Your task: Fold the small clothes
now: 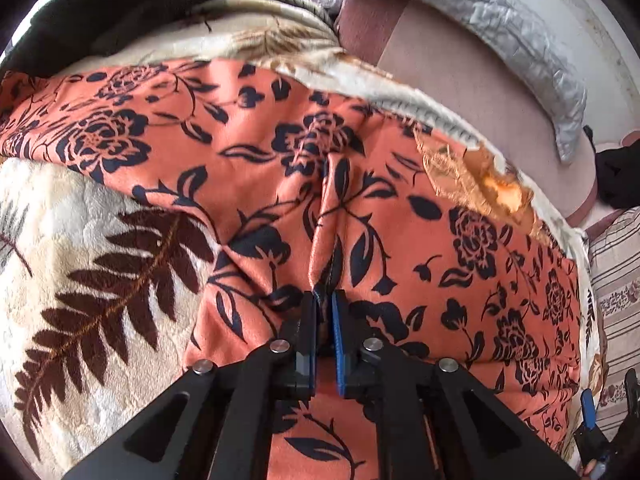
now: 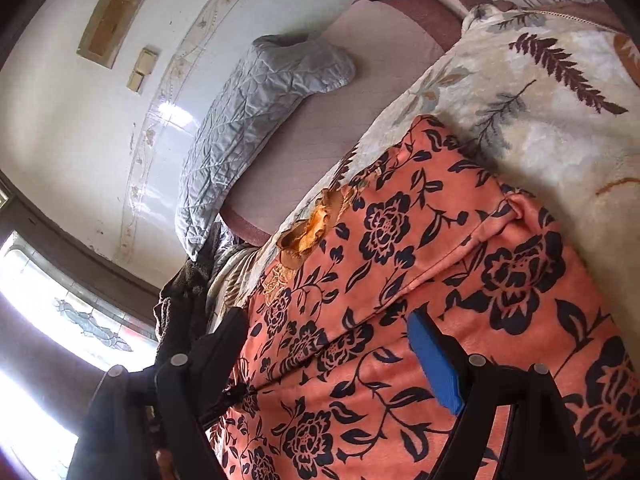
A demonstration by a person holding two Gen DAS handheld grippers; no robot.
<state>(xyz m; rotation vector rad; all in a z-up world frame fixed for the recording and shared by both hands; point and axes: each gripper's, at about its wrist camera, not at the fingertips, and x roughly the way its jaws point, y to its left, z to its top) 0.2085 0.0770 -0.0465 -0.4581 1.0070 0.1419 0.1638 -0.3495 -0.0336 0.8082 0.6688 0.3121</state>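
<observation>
An orange garment [image 1: 256, 184] with a dark floral print lies spread on a cream blanket [image 1: 72, 208] with brown fern leaves. My left gripper [image 1: 325, 300] is shut on a pinched ridge of the garment near its lower middle. In the right wrist view the same garment [image 2: 400, 280] fills the lower right, with a folded hem running across it. My right gripper [image 2: 328, 320] is open, its fingers spread wide above the cloth, the blue pad [image 2: 432, 364] on the right. The right gripper also shows at the bottom right edge of the left wrist view [image 1: 600, 420].
A grey quilted pillow [image 2: 248, 120] lies on a pink mattress [image 2: 320, 152] along the white wall. Dark fuzzy fabric [image 1: 140, 4] is heaped at the blanket's far side. A striped cushion [image 1: 616, 280] sits to the right. A window [image 2: 48, 320] is at lower left.
</observation>
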